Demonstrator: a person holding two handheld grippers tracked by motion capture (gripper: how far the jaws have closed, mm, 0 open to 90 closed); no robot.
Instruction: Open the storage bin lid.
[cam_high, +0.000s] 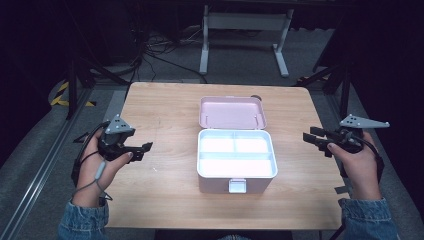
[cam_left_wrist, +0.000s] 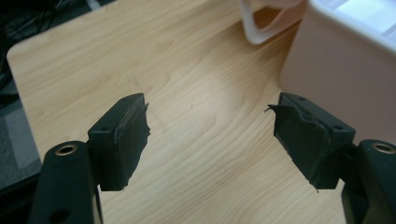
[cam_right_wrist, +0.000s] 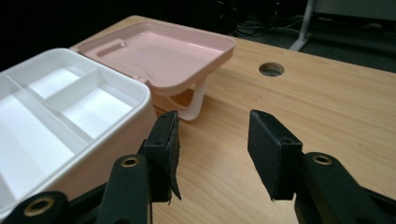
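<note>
A pink box (cam_high: 236, 162) with a white divided tray inside stands open in the middle of the wooden table (cam_high: 165, 105); its pink lid (cam_high: 232, 112) lies flat behind it. My left gripper (cam_high: 145, 148) hovers left of the box, jaws open and empty, pointing right toward it. In the left gripper view the box wall (cam_left_wrist: 341, 74) rises at the right. My right gripper (cam_high: 309, 138) is at the table's right edge, pointing left, open with nothing between its pads. The right gripper view shows the tray (cam_right_wrist: 60, 107) and lid (cam_right_wrist: 163, 53) at the left.
A round cable hole (cam_right_wrist: 271, 69) sits in the tabletop beyond the lid. A white latch (cam_high: 237, 186) hangs at the box's front. Behind the table stand a white desk frame (cam_high: 245, 30) and floor cables.
</note>
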